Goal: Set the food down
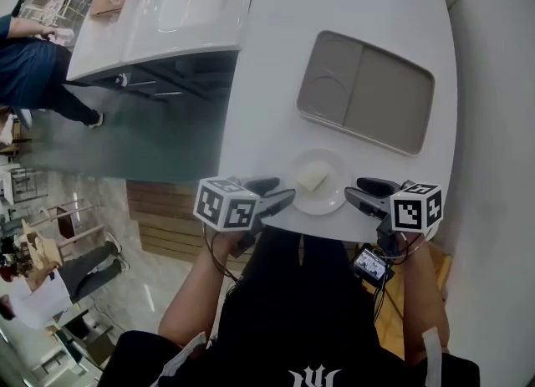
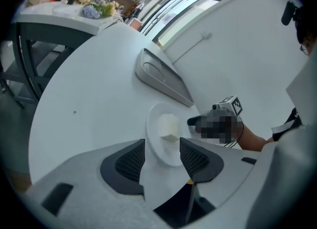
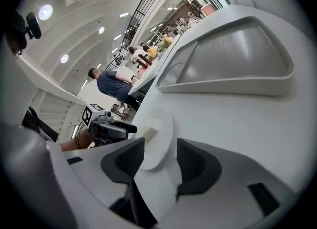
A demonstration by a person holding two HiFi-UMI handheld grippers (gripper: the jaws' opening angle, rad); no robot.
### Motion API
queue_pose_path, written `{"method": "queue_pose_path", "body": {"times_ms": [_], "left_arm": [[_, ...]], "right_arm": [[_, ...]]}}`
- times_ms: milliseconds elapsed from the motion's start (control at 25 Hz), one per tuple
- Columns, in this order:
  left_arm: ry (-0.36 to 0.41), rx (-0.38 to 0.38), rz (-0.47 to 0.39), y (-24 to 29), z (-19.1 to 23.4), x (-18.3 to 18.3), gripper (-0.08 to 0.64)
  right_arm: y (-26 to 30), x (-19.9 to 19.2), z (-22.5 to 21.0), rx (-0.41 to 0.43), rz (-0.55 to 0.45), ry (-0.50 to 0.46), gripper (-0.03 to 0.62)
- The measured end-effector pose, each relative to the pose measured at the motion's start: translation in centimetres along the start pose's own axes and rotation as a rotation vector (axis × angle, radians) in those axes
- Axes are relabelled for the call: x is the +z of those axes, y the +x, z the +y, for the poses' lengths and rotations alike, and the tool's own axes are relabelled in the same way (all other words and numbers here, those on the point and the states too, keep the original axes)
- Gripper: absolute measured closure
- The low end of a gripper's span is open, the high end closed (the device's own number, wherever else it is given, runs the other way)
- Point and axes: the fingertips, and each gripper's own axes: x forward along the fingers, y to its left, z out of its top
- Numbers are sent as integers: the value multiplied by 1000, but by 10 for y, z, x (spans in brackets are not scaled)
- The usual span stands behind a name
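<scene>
A small white plate point(image 1: 328, 197) rests on the white table point(image 1: 376, 9) near its front edge, with a pale cube of food point(image 1: 312, 179) on it. My left gripper point(image 1: 280, 194) is just left of the plate and my right gripper point(image 1: 353, 191) just right of it, both pointing inward. In the left gripper view the plate point(image 2: 157, 139) and food point(image 2: 168, 127) lie just beyond the open jaws point(image 2: 162, 157), and its near rim shows in the gap. The right gripper point(image 3: 159, 161) is likewise open, with the plate point(image 3: 159, 144) and food point(image 3: 150, 133) ahead. No pad presses on anything.
A grey two-compartment tray point(image 1: 365, 93) lies farther back on the table, also seen as the tray point(image 2: 161, 74) and the tray point(image 3: 233, 65). Another white counter point(image 1: 159, 17) stands at the back left, with people beyond it. The person's legs are below the table's front edge.
</scene>
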Motion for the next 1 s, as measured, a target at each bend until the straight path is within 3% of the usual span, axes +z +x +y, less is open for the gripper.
{"method": "queue_pose_path", "body": {"times_ms": [160, 440, 680, 1000], "left_arm": [[-15, -10, 53, 4, 3, -2, 357], [-31, -27, 70, 10, 15, 6, 365], [-33, -21, 87, 13, 15, 4, 451], [-53, -45, 117, 17, 16, 2, 488]], "right_arm": [[5, -2, -4, -11, 35, 48, 396], [23, 3, -3, 16, 69, 90, 420], [24, 4, -2, 14, 65, 121, 449], [23, 3, -13, -23, 70, 159, 535]]}}
